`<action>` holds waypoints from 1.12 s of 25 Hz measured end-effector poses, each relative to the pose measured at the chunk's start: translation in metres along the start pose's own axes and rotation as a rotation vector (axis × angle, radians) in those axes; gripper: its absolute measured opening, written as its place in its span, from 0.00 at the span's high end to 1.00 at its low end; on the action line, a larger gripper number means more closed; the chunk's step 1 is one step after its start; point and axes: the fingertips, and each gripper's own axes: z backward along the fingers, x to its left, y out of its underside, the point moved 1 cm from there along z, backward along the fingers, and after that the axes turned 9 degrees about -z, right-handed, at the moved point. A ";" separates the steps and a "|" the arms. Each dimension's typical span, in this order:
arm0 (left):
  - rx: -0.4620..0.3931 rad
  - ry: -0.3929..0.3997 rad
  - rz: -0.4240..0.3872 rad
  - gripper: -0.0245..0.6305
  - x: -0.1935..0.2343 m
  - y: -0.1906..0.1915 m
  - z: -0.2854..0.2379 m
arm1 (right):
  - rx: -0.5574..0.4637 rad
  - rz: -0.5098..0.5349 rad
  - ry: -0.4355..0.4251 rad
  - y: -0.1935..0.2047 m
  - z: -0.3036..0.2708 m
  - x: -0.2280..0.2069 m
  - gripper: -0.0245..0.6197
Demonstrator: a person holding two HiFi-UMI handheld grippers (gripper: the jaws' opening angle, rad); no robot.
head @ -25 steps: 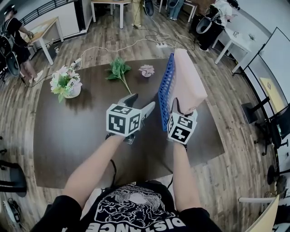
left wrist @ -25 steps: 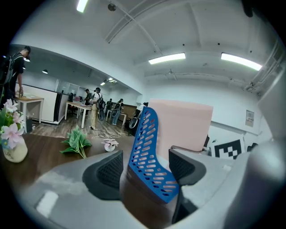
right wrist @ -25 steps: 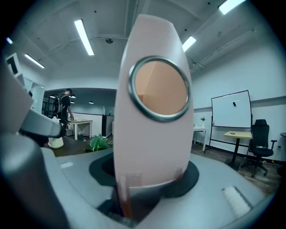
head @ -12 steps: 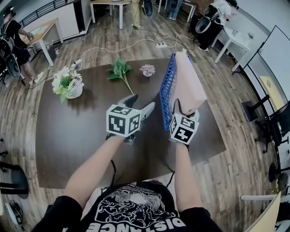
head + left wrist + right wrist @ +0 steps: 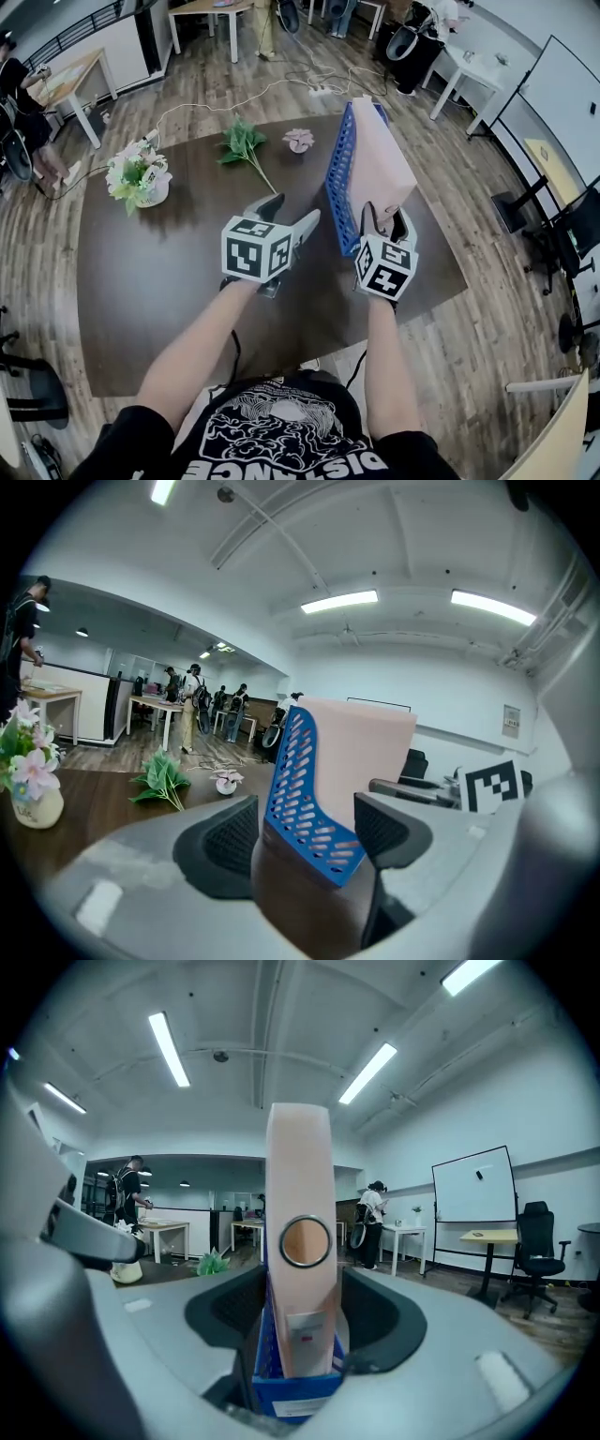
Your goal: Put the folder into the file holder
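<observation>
A pink folder (image 5: 380, 169) stands on edge inside the blue perforated file holder (image 5: 339, 187) at the right of the dark table (image 5: 169, 262). My right gripper (image 5: 382, 217) straddles the folder's near spine (image 5: 300, 1288), just above the holder's front wall (image 5: 291, 1396). Its jaws are opening, with thin gaps on both sides of the spine. My left gripper (image 5: 292, 211) hovers left of the holder, open and holding nothing. In the left gripper view, the holder (image 5: 300, 799) and the folder (image 5: 361, 752) stand beyond the open jaws.
A pot of flowers (image 5: 139, 178) sits at the table's left. A green sprig (image 5: 244, 145) and a small pink flower (image 5: 300, 141) lie at the back. The table's right edge runs close beside the holder. People, desks and chairs stand on the floor beyond.
My right gripper's jaws have spread a little away from the folder's spine, and the folder stands in the holder. The left gripper has stayed where it was.
</observation>
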 end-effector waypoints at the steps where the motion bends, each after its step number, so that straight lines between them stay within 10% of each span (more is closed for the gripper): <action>1: 0.001 0.006 -0.009 0.46 -0.003 0.001 0.002 | -0.002 0.000 0.000 -0.001 0.006 0.001 0.59; 28: 0.018 0.146 -0.213 0.83 -0.028 0.013 0.075 | 0.076 0.034 -0.099 0.012 0.133 0.057 0.94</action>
